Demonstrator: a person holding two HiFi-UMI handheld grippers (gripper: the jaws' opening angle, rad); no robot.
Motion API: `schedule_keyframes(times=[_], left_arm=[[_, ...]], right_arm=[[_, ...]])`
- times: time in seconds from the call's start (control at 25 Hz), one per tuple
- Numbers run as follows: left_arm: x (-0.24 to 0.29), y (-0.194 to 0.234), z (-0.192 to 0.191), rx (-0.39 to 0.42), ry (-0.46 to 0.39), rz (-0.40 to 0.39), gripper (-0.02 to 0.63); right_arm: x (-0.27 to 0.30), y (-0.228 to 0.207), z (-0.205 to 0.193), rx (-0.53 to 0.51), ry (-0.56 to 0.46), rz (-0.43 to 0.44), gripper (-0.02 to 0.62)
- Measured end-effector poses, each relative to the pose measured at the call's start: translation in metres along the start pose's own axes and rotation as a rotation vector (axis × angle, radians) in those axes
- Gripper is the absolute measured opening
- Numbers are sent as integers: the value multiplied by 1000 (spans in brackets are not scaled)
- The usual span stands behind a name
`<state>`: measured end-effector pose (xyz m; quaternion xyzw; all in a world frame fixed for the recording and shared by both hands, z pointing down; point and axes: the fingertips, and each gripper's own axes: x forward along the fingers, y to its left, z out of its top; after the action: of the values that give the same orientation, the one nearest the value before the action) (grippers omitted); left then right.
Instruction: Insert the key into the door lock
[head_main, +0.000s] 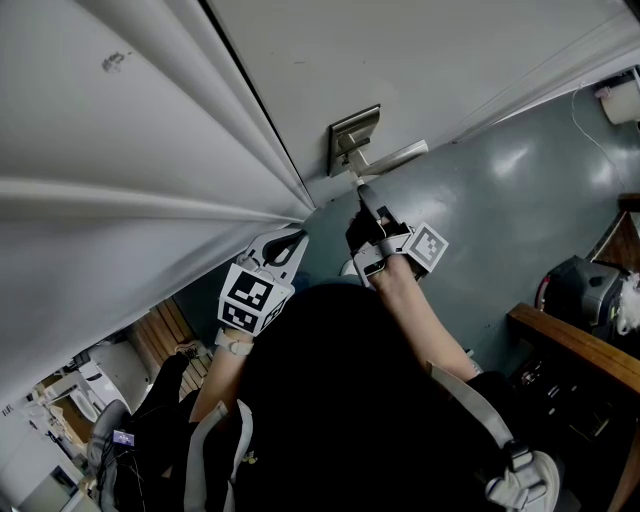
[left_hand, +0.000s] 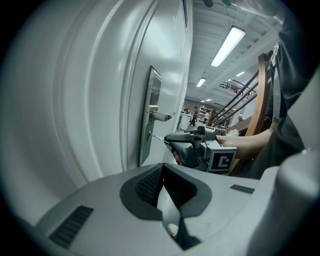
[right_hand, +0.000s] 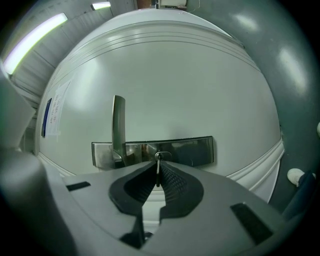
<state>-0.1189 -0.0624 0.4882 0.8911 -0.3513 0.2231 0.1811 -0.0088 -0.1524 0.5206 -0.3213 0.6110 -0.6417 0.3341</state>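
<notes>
My right gripper (right_hand: 158, 175) is shut on a thin silver key (right_hand: 158, 169), blade pointing at the round keyhole (right_hand: 159, 156) in the metal lock plate (right_hand: 190, 151) of a white door (right_hand: 170, 90). The key tip reaches the keyhole. In the left gripper view the key (left_hand: 156, 137) bridges the lock plate (left_hand: 148, 120) and the right gripper (left_hand: 172, 140). The head view shows the right gripper (head_main: 362, 196) just below the plate (head_main: 354, 135). My left gripper (head_main: 297, 238) hangs back near the door frame, jaws shut with nothing between them (left_hand: 165, 192).
A lever handle (right_hand: 118, 127) sticks out from the lock plate beside the keyhole, also the handle (head_main: 395, 156) in the head view. A grey floor (head_main: 520, 200) spreads right of the door, with a wooden edge (head_main: 575, 345) and bags at the right.
</notes>
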Motion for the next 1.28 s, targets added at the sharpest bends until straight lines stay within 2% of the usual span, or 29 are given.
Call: schedule_keyframes(times=[0.4, 0.76, 1.28], left_arm=[[1, -1, -1, 2, 4, -4, 9], [-2, -1, -1, -1, 7, -3, 9], [15, -11, 2, 28, 12, -95, 9]], right_arm=[[15, -2, 11, -34, -3, -19, 32], [47, 2, 9, -16, -13, 7, 32], [32, -1, 6, -53, -22, -6, 34]])
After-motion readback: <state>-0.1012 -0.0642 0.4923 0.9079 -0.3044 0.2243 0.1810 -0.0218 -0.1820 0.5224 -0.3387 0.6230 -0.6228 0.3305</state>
